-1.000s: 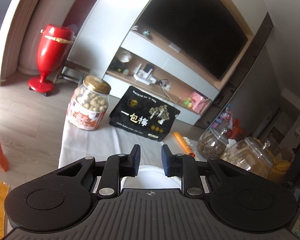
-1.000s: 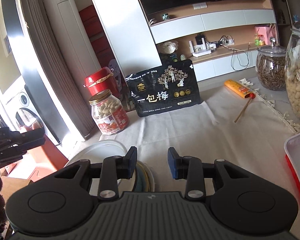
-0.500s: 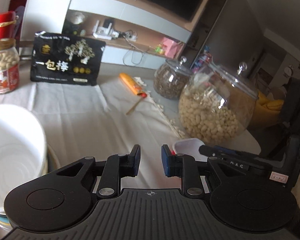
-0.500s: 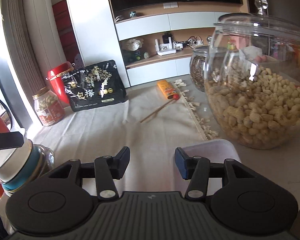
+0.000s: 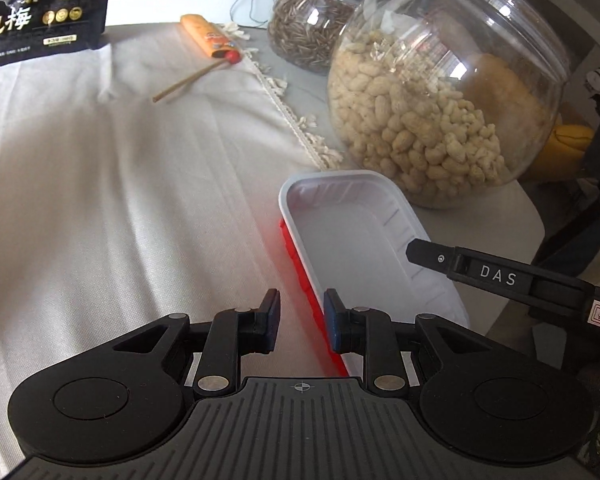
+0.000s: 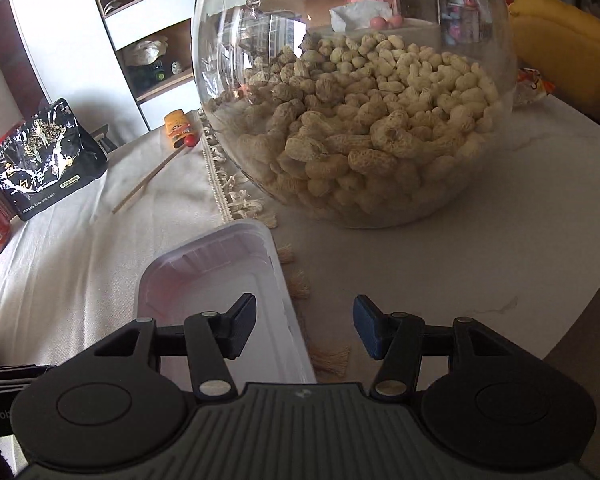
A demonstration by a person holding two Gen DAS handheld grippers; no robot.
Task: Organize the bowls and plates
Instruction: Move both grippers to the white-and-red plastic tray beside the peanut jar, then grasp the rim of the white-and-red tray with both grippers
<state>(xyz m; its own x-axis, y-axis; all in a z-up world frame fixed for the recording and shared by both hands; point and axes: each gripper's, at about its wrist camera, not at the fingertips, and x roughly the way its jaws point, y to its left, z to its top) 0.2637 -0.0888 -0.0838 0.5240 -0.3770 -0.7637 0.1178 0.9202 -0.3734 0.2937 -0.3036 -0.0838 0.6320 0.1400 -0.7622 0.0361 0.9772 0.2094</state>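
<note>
A shallow white rectangular plastic tray (image 5: 352, 236) with ribbed inner walls and a red underside lies on the desk, at the fringed edge of the cream tablecloth (image 5: 100, 184), partly on the cloth and partly on the bare pale desk (image 6: 480, 248). Its far end sits just in front of the big round clear glass jar of peanuts in their shells (image 5: 440, 100).

The left gripper (image 5: 300, 320) hovers over the tray's near left rim, its jaws set narrowly apart with nothing between them; the red edge of the tray runs through the gap in that view. The right gripper (image 6: 304, 326) has its jaws spread wide and holds nothing, its left finger above the tray's inside and its right finger over the fringe and bare desk. In the left wrist view one black finger of it, marked "DAS", reaches in over the tray's right rim.

Behind the peanut jar stands a smaller lidded glass jar of dark seeds (image 5: 308, 24). On the cloth farther off lie an orange packet (image 5: 210, 36), a thin wooden stick (image 5: 188, 80) and a black snack bag with gold print (image 5: 40, 12).
</note>
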